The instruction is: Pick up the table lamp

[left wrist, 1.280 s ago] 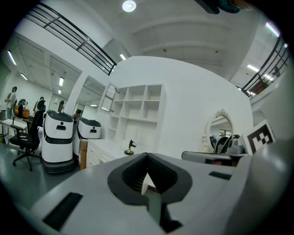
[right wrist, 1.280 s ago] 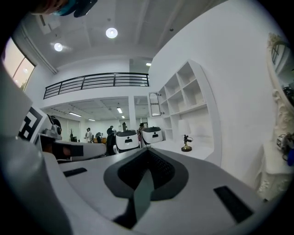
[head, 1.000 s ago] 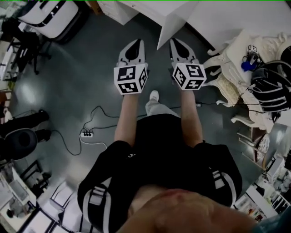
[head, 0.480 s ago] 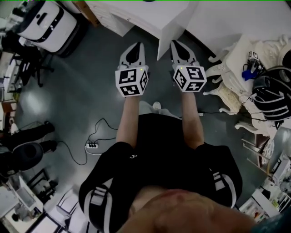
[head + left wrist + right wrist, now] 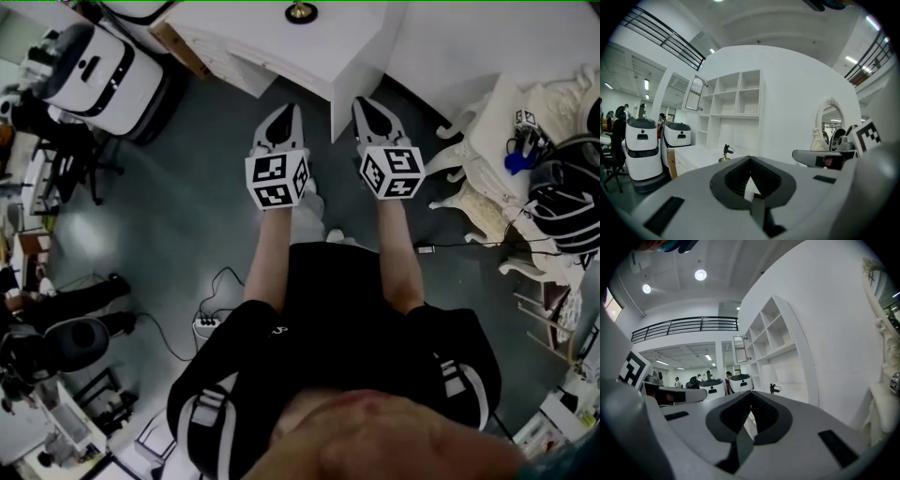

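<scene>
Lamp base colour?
Gold; the lamp base shows best in the head view.

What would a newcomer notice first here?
The left gripper and right gripper, each with a marker cube, stand side by side mid-frame in the head view, both shut and empty, aimed at the white desk. The small table lamp stands on it at the top edge.

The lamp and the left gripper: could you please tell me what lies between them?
Head view: only a strip of floor and bare desk top lie between left gripper and lamp.
</scene>
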Motion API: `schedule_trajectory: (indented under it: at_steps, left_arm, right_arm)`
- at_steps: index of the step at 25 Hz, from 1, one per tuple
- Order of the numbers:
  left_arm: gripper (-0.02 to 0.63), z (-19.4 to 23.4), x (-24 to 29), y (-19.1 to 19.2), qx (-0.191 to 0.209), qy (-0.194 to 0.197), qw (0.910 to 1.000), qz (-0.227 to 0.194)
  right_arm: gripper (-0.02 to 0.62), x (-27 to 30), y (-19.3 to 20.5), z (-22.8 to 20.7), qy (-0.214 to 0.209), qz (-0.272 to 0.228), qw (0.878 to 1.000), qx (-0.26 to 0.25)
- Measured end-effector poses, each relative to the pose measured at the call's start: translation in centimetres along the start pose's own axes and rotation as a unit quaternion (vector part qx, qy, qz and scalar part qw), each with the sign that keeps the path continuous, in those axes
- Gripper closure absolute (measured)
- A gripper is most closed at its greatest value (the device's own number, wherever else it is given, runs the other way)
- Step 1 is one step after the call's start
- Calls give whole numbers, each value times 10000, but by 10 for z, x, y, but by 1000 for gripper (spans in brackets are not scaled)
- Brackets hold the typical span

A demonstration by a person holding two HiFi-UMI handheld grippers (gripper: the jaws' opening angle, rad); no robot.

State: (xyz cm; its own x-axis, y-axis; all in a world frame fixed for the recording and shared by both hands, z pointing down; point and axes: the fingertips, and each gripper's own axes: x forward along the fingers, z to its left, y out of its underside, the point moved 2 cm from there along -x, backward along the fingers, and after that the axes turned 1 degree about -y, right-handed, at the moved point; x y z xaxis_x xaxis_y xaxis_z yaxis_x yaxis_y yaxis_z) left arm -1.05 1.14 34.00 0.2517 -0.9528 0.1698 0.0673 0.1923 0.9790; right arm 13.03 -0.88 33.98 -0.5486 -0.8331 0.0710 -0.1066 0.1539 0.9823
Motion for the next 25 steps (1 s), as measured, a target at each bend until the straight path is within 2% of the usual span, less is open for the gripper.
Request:
schedule_trajectory:
  at_steps: [7,13,17,25]
  left_arm:
    - [597,23,38,-2,-65,16,10000,37]
    - [597,68,81,10,-237,-186,9992,244]
    - [597,106,118,16,-282,-293,9984,385]
    - [597,177,191,21,-409,-377,9970,536]
  right_arm:
    - [577,38,4,-14,-3,52,10000,71]
    - [577,98,12,-12,-23,170,9976,-677]
    - [577,157,23,-19,-181,181,9980,-581]
    - [577,265,29,-40,-207,31,9988,-433]
